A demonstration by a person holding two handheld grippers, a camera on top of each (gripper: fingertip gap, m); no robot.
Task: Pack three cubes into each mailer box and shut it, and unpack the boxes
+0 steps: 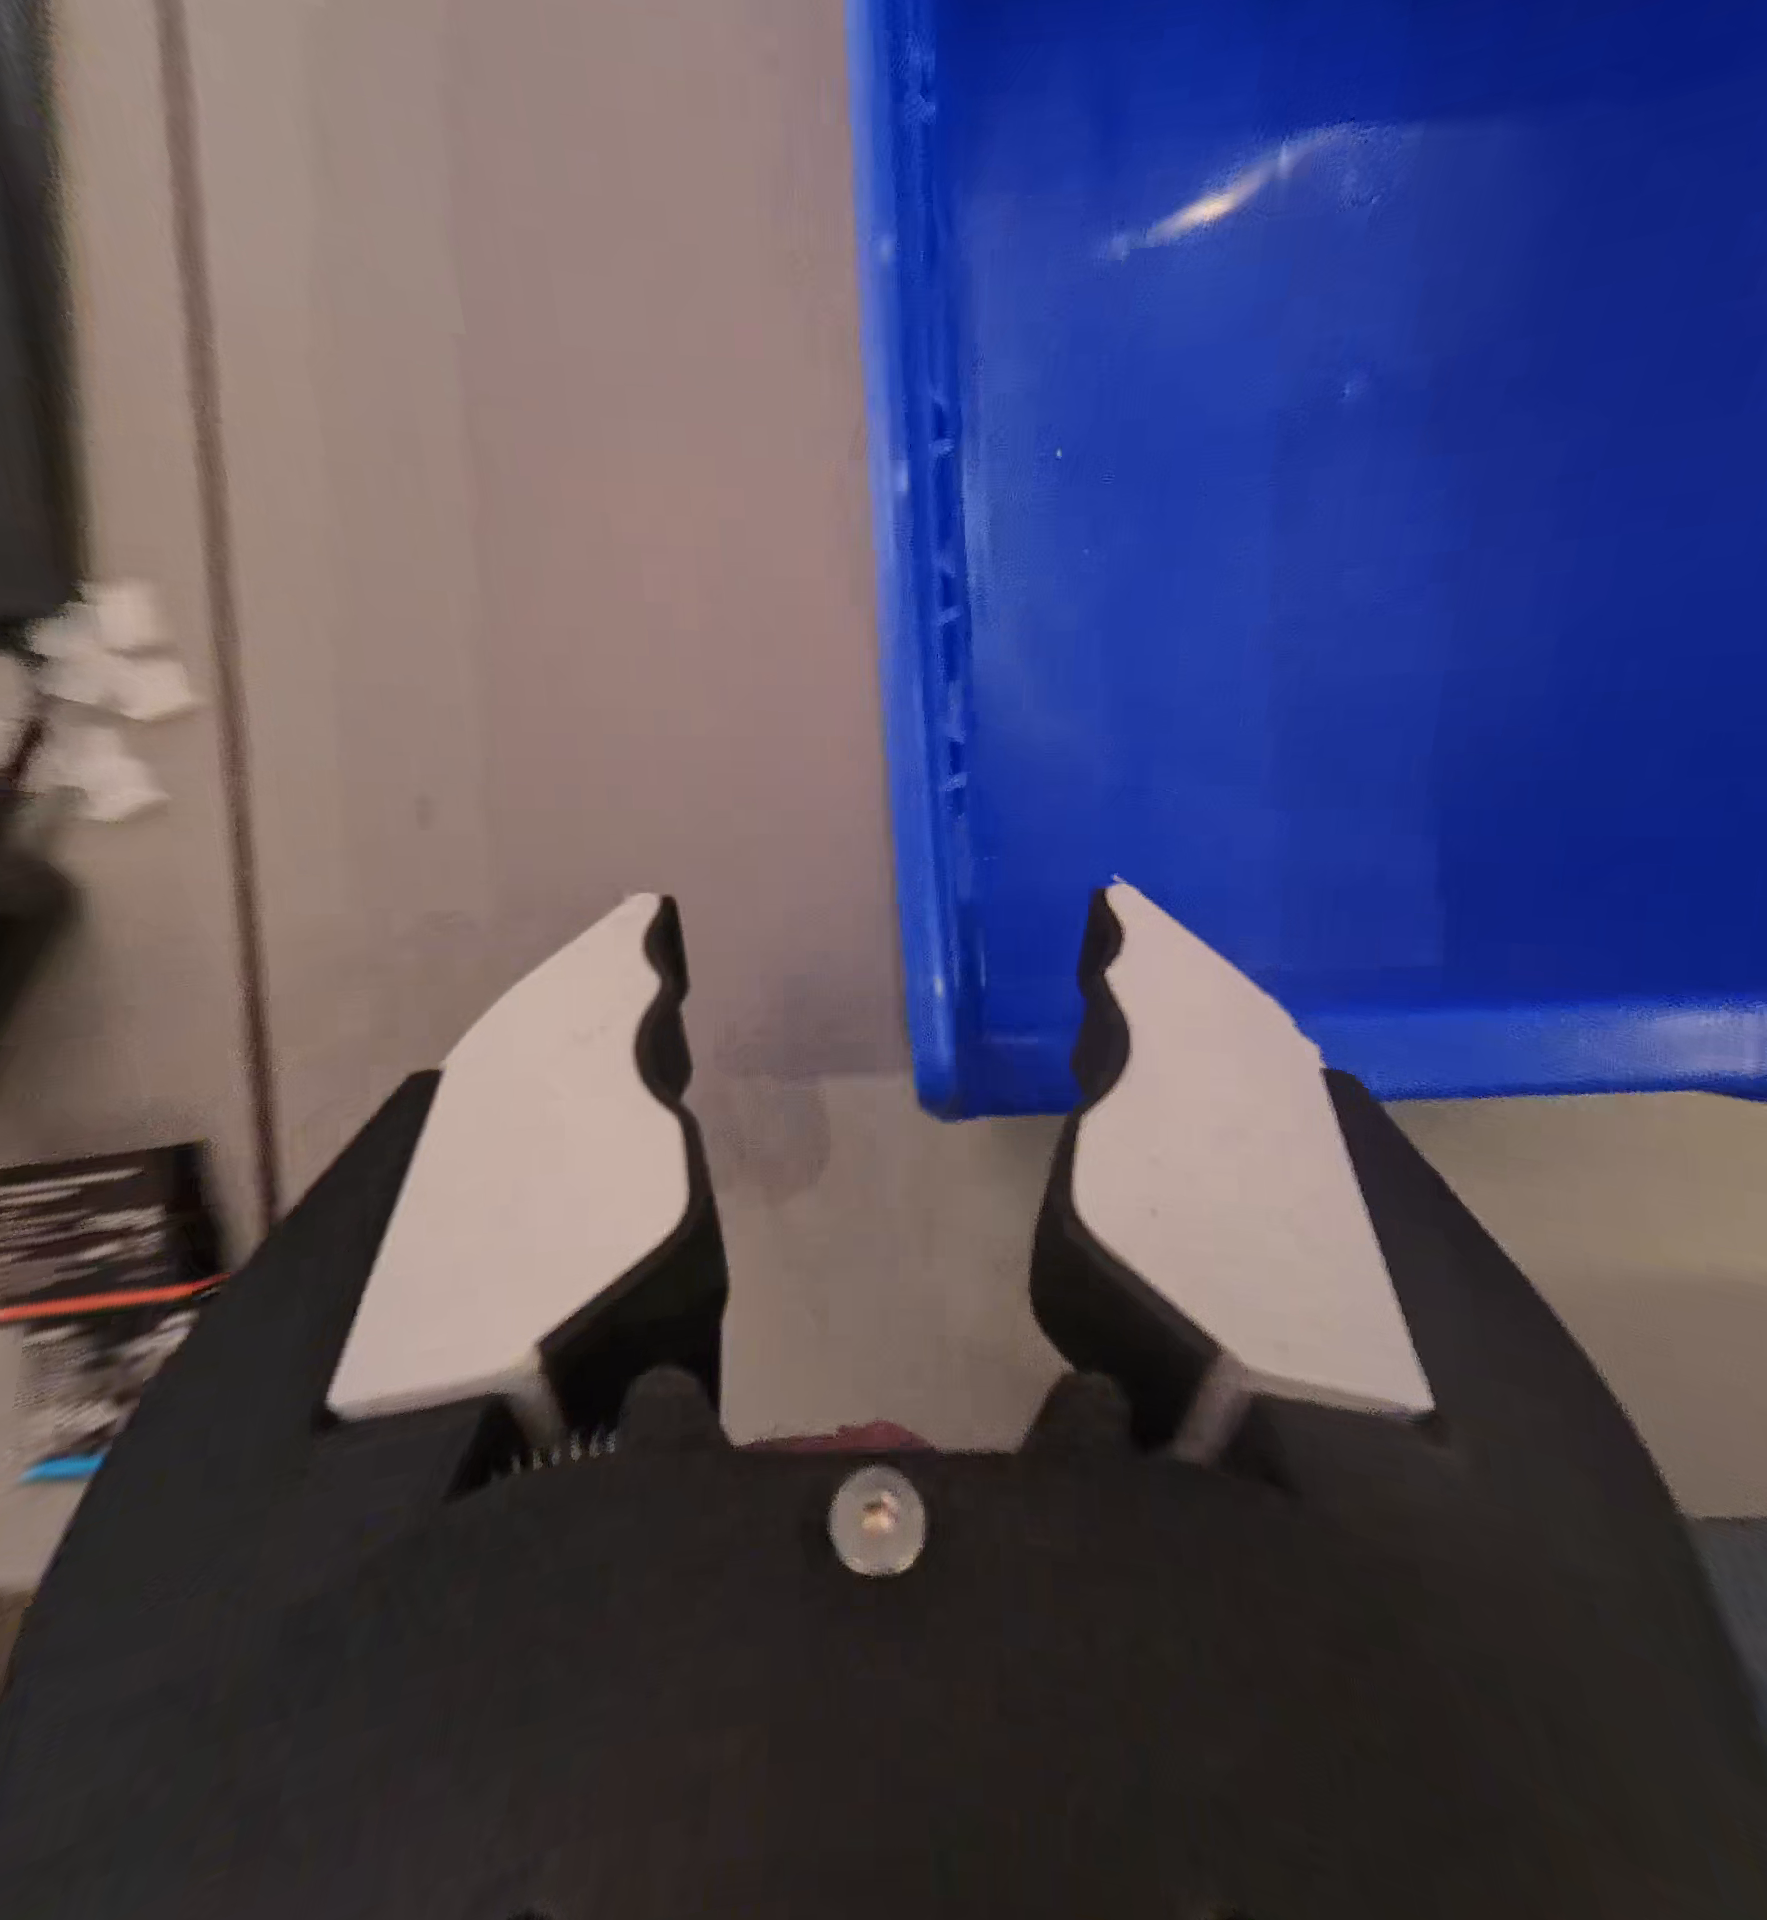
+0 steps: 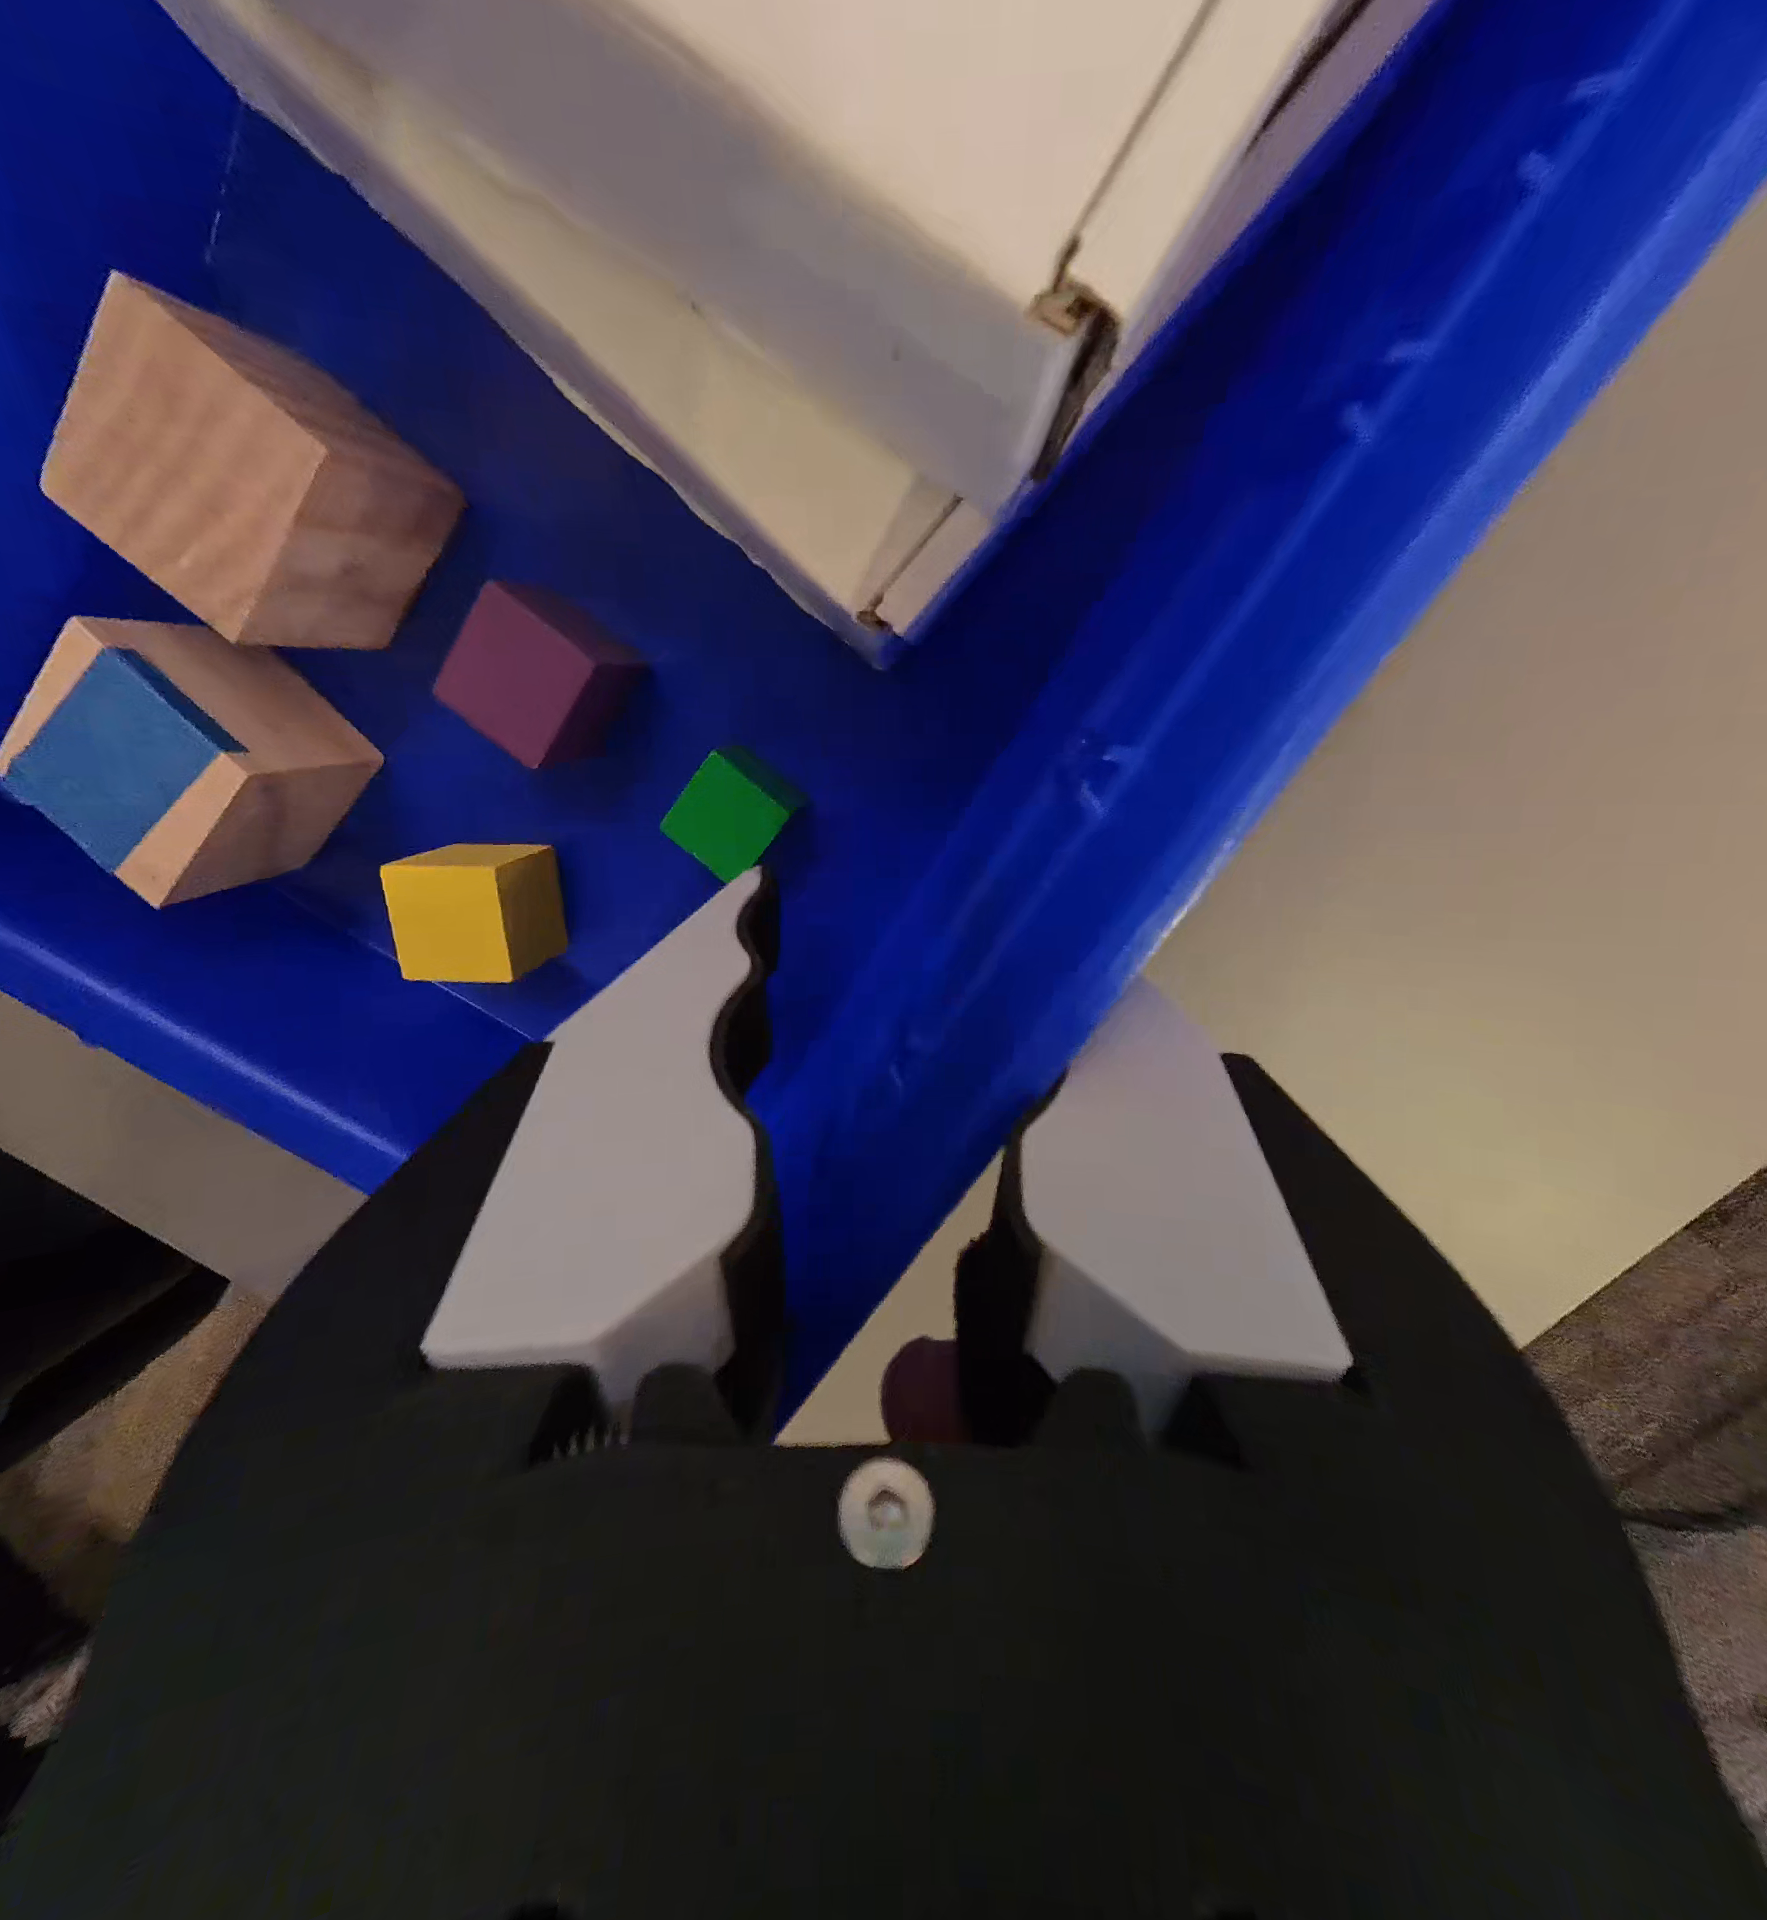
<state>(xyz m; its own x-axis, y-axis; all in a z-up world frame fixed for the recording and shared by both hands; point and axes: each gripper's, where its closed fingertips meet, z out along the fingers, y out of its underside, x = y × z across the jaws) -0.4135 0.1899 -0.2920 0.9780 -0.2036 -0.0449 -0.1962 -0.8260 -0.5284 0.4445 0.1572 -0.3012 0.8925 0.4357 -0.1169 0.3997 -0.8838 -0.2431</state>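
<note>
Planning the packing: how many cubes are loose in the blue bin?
5: plain wooden cube, blue-faced wooden cube, purple cube, green cube, yellow cube. The white mailer box may hide more.

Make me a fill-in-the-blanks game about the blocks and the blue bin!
1. The small cube nearest the right gripper is ____.
2. The white box lies inside the ____ bin.
3. One wooden block has a ____ patch on one face.
4. The left gripper holds nothing; its jaws are ____.

Missing words: green; blue; blue; open
</note>
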